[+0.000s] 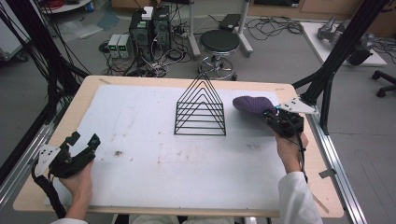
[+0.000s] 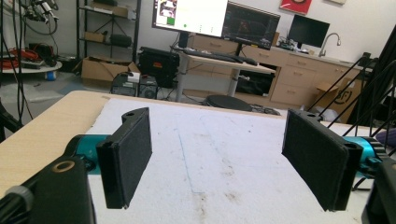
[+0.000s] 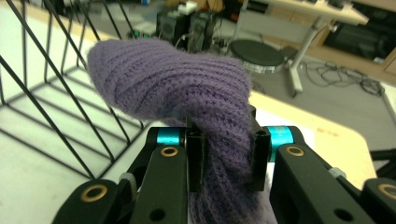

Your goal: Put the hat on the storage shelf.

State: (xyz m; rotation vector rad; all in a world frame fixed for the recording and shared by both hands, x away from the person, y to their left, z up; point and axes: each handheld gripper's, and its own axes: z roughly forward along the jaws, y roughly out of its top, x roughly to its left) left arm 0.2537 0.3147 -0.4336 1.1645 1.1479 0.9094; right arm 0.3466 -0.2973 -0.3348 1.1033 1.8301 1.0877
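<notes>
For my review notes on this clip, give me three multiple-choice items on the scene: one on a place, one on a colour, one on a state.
1. Where does the black wire rack stand?
A. On the white mat
B. On the floor
C. On the stool

2. What colour is the knitted cloth?
A. Red
B. Purple
C. Yellow

3. How do the left gripper jaws stand?
A. Shut on the cloth
B. Shut on the rack
C. Wide apart, nothing between them

Answers: 1 A, the rack rests on the white mat in the high view. 2 B, the cloth held by the right gripper is purple. 3 C, bare mat shows between the pads in the left gripper view.
</notes>
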